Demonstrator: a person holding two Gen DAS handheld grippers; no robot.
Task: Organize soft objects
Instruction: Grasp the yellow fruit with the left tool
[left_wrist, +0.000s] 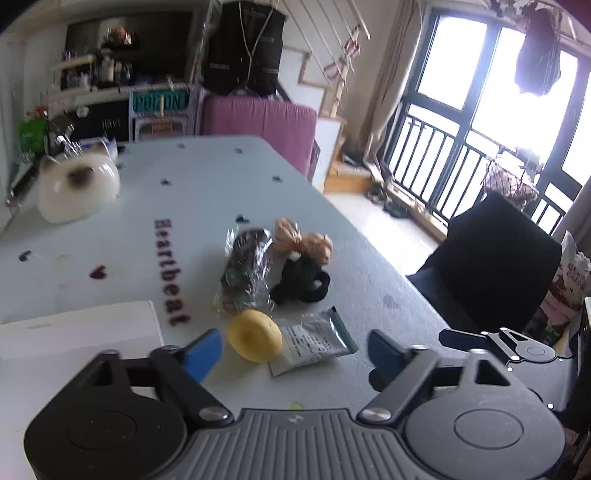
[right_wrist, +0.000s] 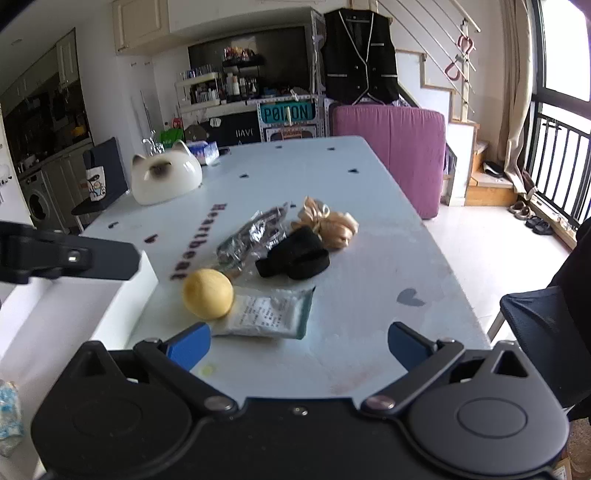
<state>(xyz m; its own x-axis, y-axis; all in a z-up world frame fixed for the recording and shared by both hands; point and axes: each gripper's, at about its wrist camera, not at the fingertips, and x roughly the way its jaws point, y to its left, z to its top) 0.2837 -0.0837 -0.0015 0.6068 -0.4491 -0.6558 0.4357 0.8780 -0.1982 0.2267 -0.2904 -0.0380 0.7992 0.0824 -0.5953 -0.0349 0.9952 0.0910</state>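
Observation:
On the pale table (left_wrist: 207, 177) (right_wrist: 369, 266) lies a cluster of soft things: a yellow foam ball (left_wrist: 253, 340) (right_wrist: 208, 298), a flat white-and-green sachet (left_wrist: 314, 341) (right_wrist: 269, 314), a black fabric band (left_wrist: 301, 282) (right_wrist: 295, 254), a beige ribbon bow (left_wrist: 301, 240) (right_wrist: 328, 223) and a crinkly clear packet (left_wrist: 245, 273) (right_wrist: 251, 236). My left gripper (left_wrist: 295, 349) is open and empty, just short of the ball and sachet. My right gripper (right_wrist: 299, 345) is open and empty, just before the sachet.
A white box (left_wrist: 74, 332) (right_wrist: 66, 314) stands at the table's near left. A white cat-shaped dome (left_wrist: 77, 188) (right_wrist: 166, 177) sits far left. A black chair (left_wrist: 491, 266) and a blue chair (right_wrist: 546, 332) stand to the right. A pink mattress (right_wrist: 391, 147) is behind the table.

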